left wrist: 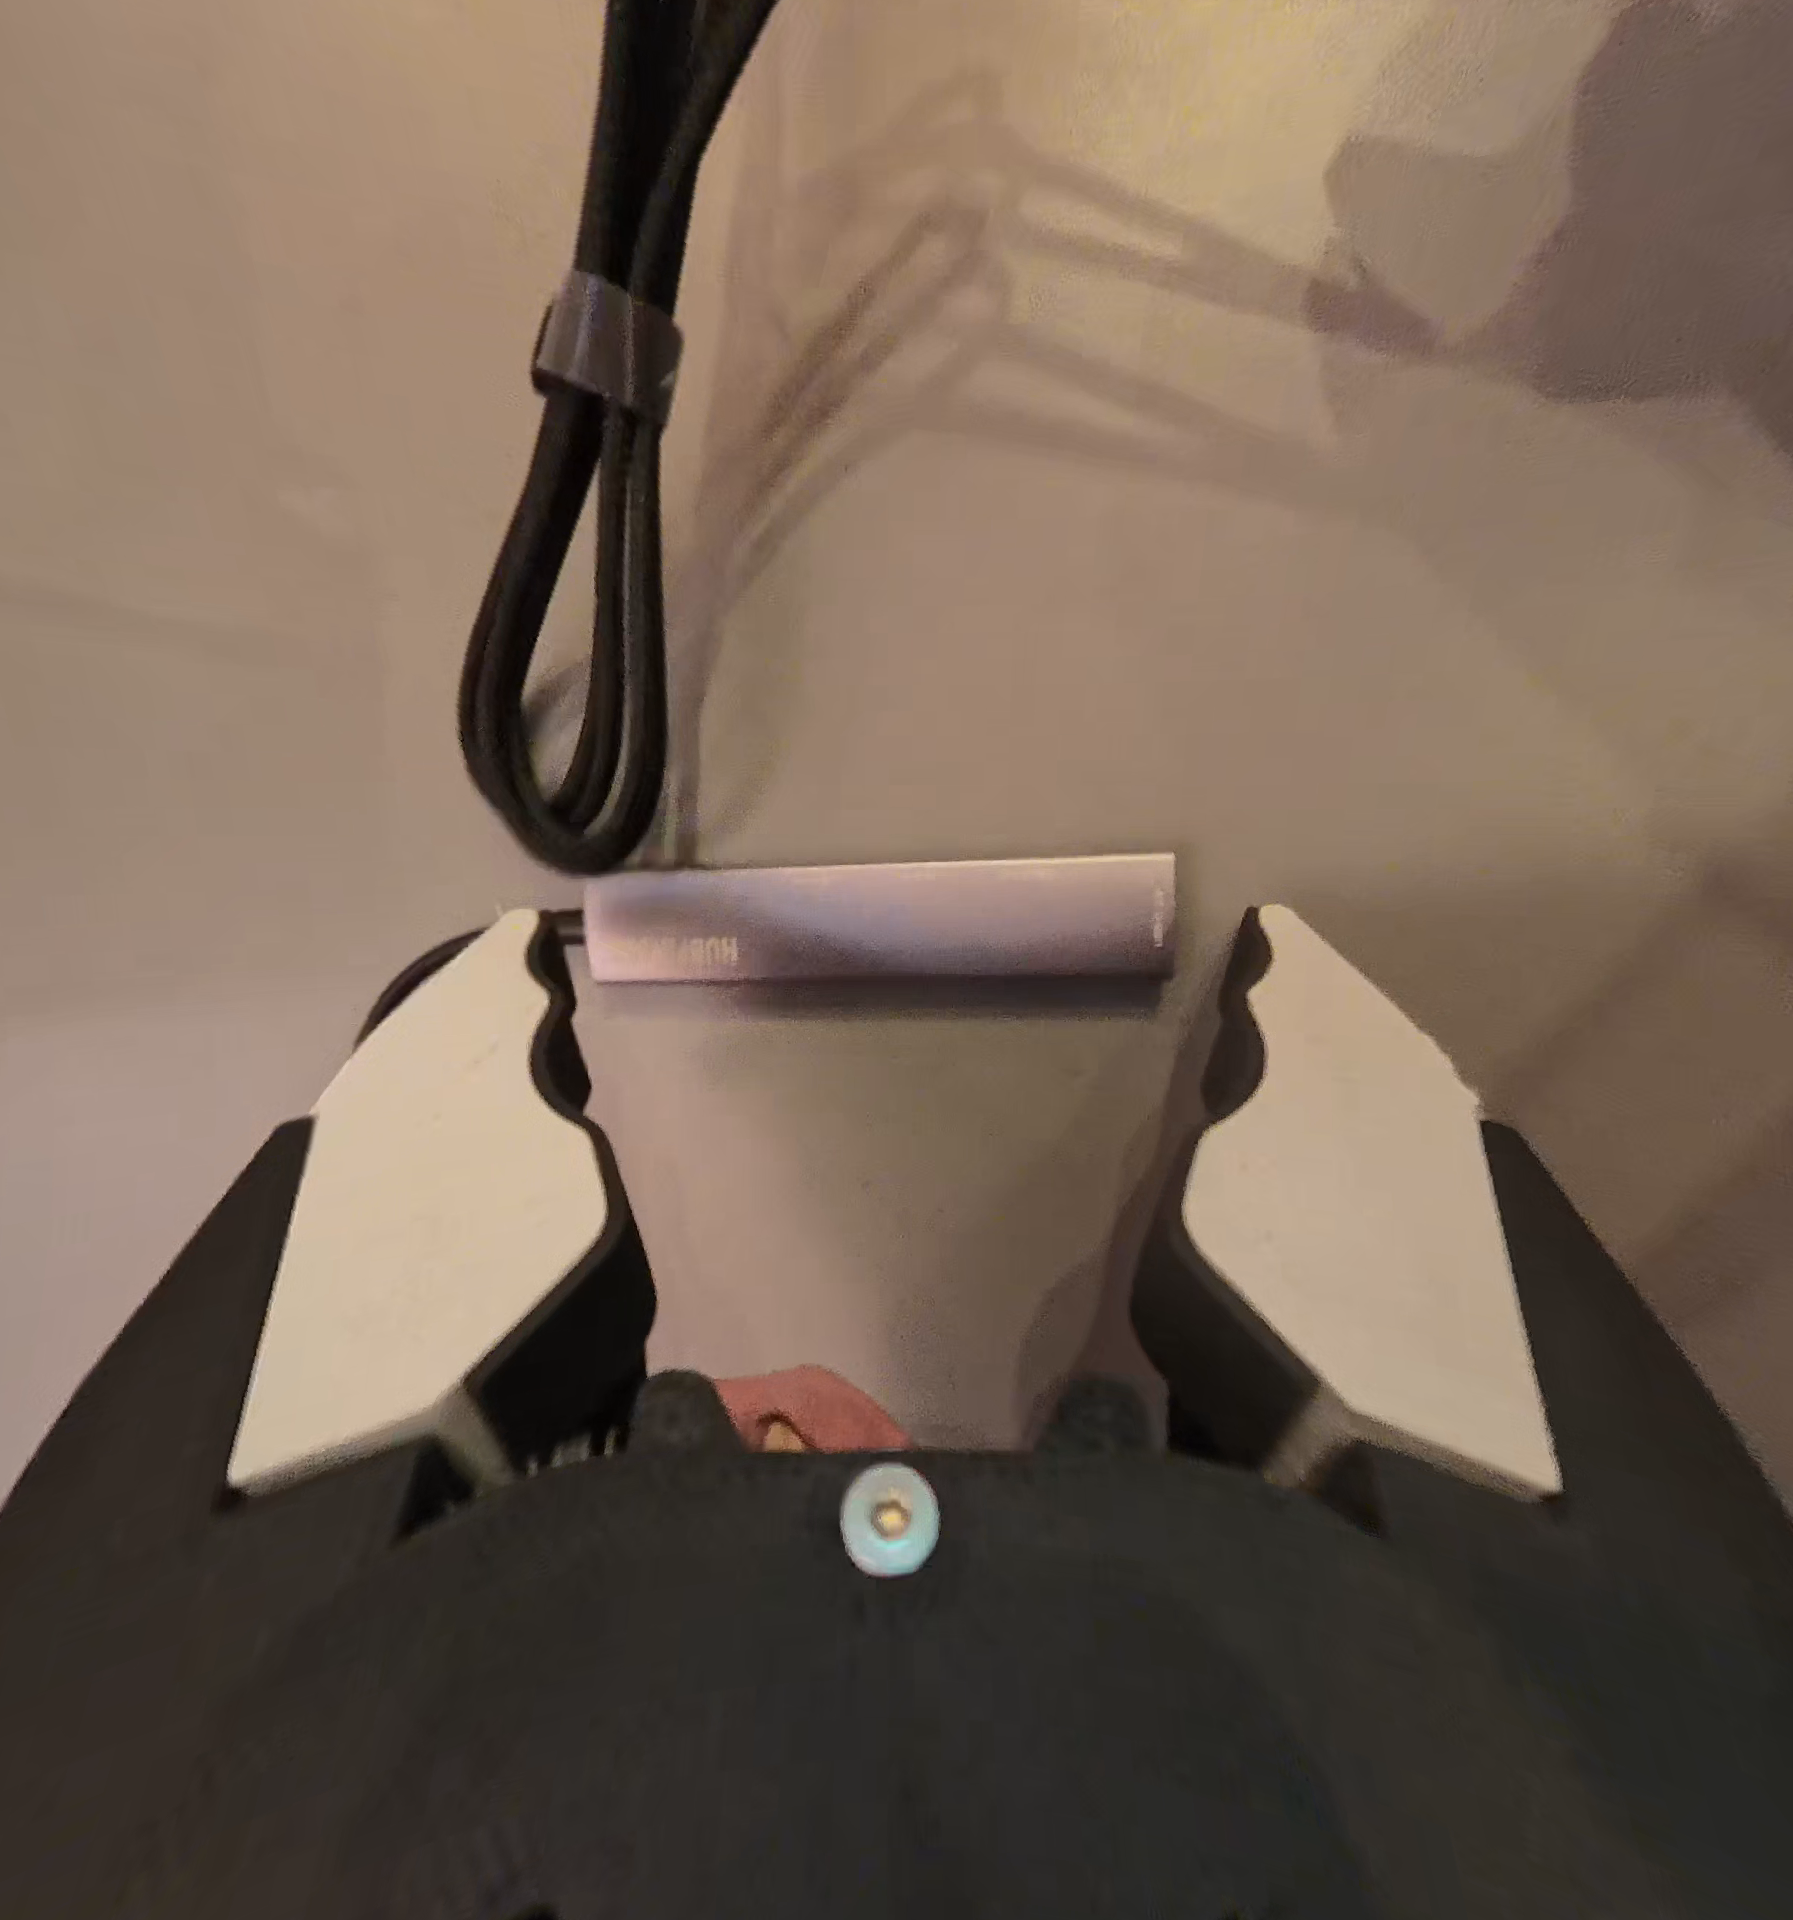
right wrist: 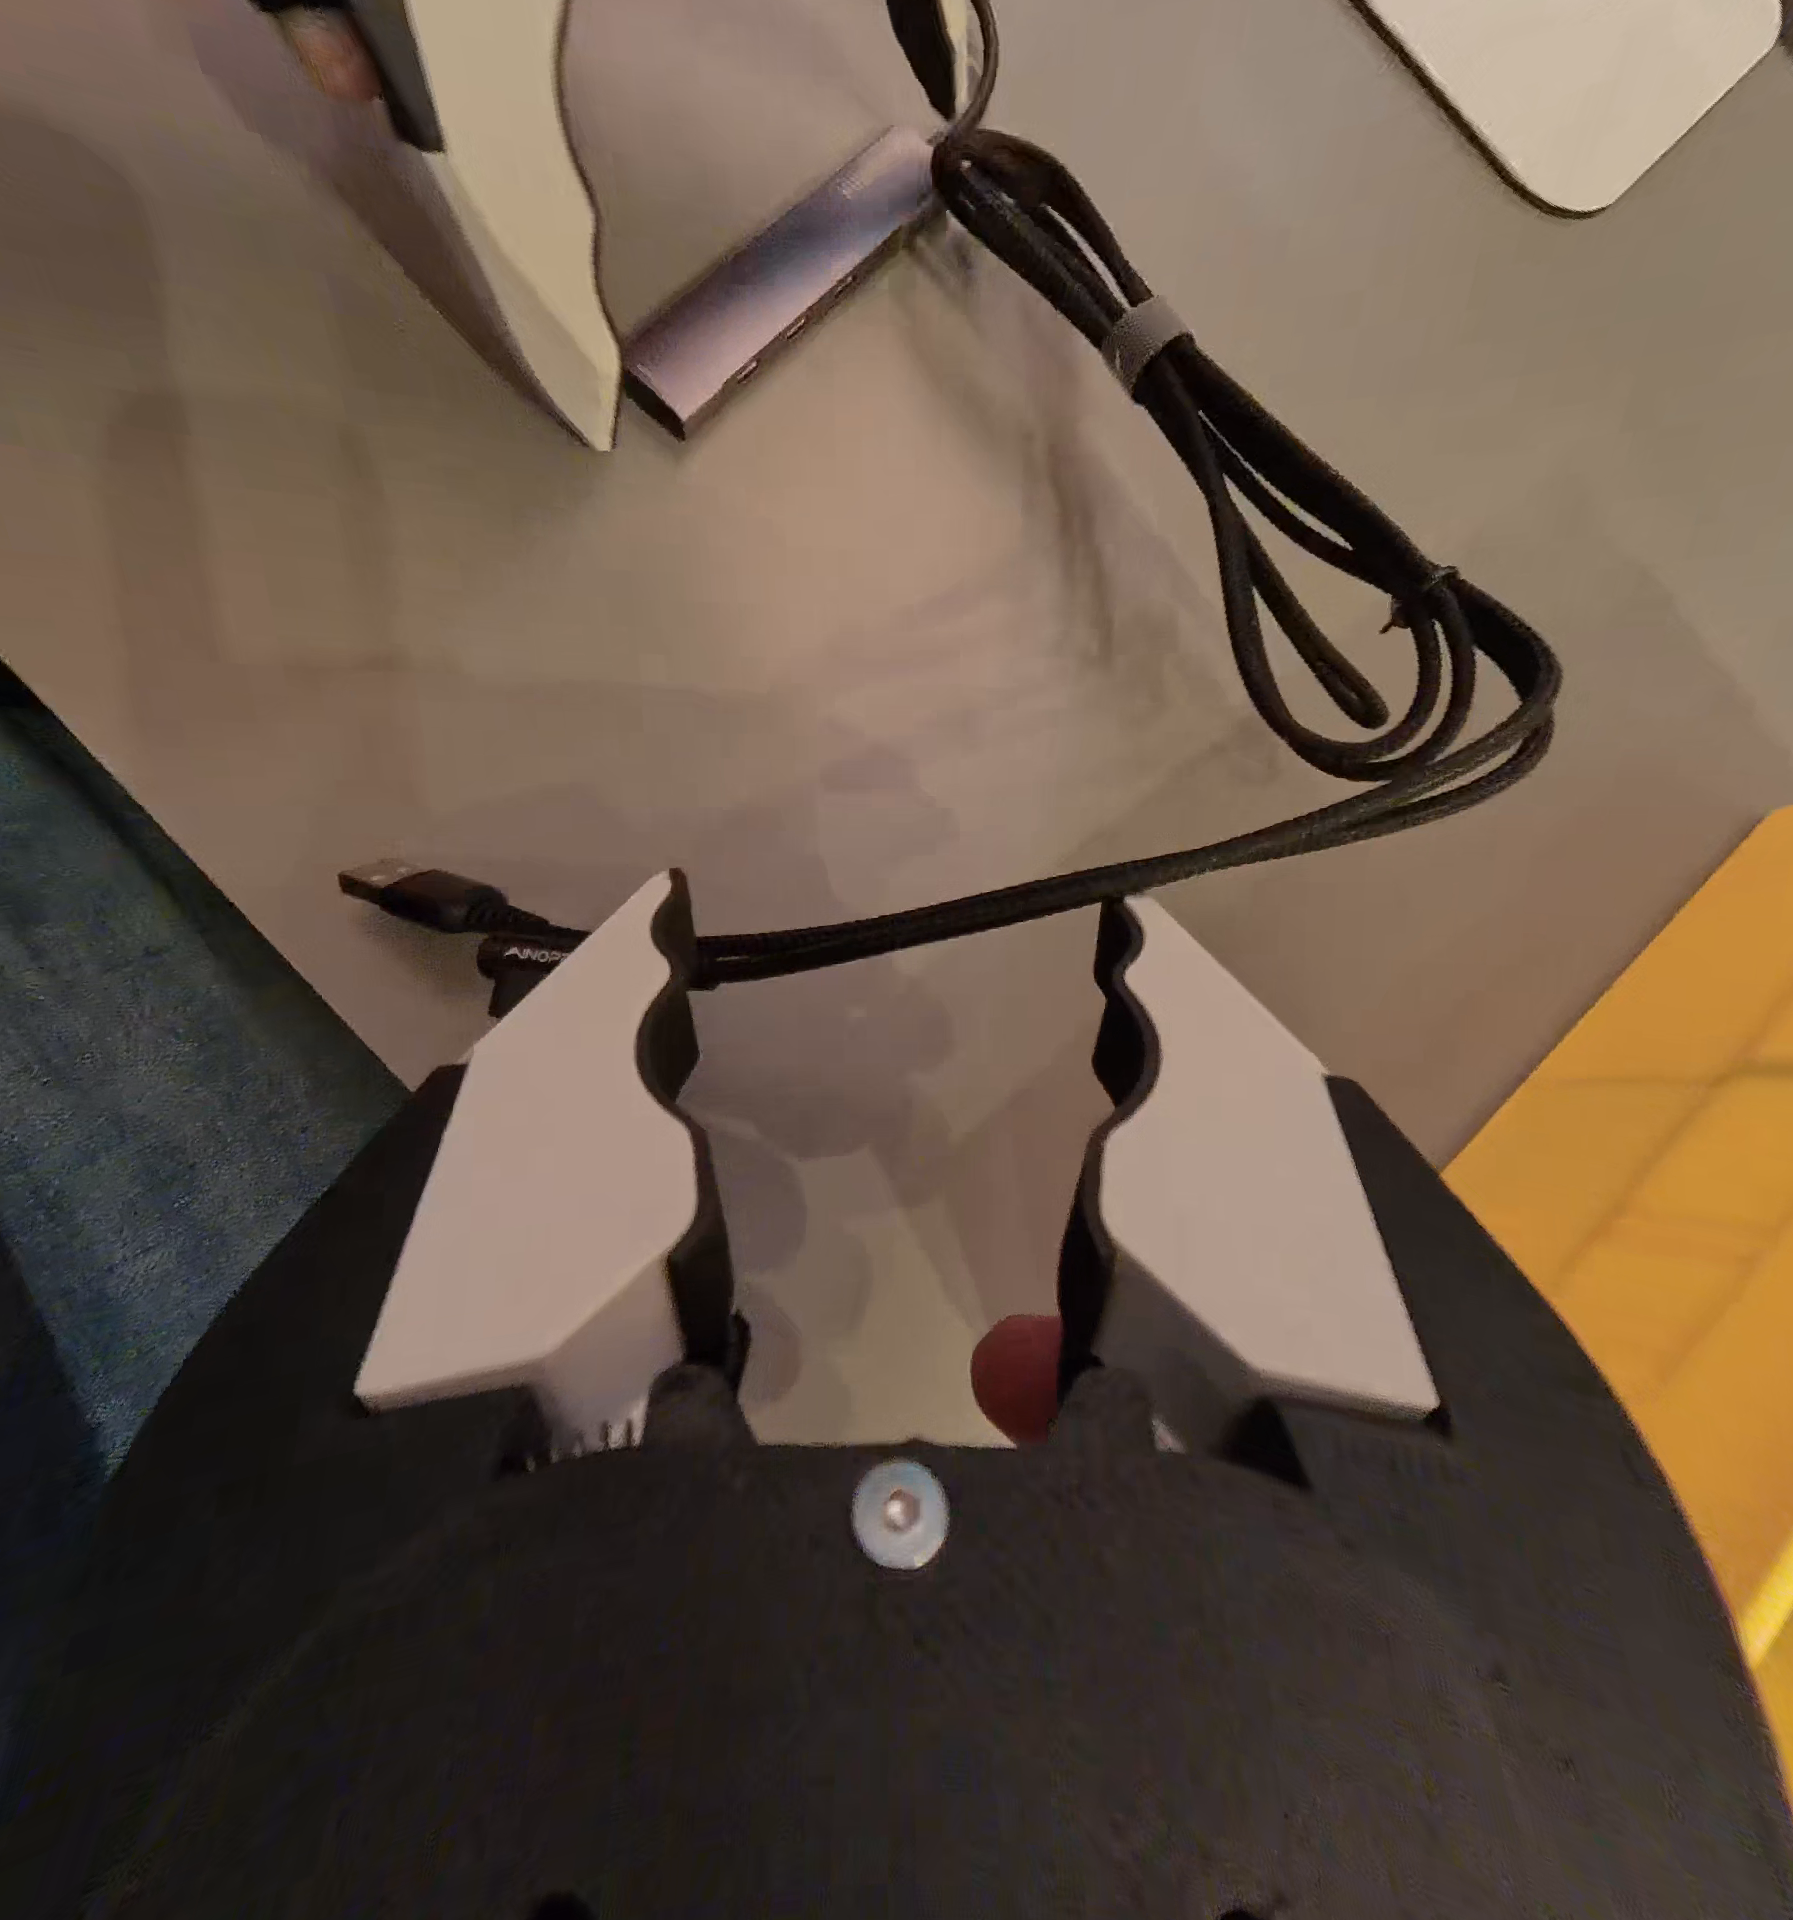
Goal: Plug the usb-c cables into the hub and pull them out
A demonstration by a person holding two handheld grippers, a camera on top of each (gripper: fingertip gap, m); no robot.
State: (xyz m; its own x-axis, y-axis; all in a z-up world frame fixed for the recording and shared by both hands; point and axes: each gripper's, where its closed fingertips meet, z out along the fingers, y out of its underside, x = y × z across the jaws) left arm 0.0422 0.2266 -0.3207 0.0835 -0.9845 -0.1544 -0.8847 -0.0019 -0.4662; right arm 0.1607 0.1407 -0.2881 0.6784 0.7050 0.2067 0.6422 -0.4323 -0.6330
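The grey metal hub (left wrist: pixel 881 920) lies crosswise on the table, just at the tips of my open left gripper (left wrist: pixel 897 914), which straddles it without closing. A black braided cable bundle (left wrist: pixel 580 623) with a strap lies just beyond the hub's left end. In the right wrist view the hub (right wrist: pixel 767 281) sits far off beside the left gripper's white finger (right wrist: pixel 518 239). The black cable (right wrist: pixel 1287 499) runs from there in a loop and crosses between the tips of my open right gripper (right wrist: pixel 892 899). Its metal plug (right wrist: pixel 393 883) lies near the table edge, left of my left finger.
A white flat device (right wrist: pixel 1598 94) lies at the table's far right corner. The table edge runs diagonally on both sides, with blue fabric (right wrist: pixel 92 935) beyond it on the left and a yellow surface (right wrist: pixel 1650 1143) on the right. The right gripper is farther from the white flat device (right wrist: pixel 1598 94), some 35 cm, than the left, some 25 cm.
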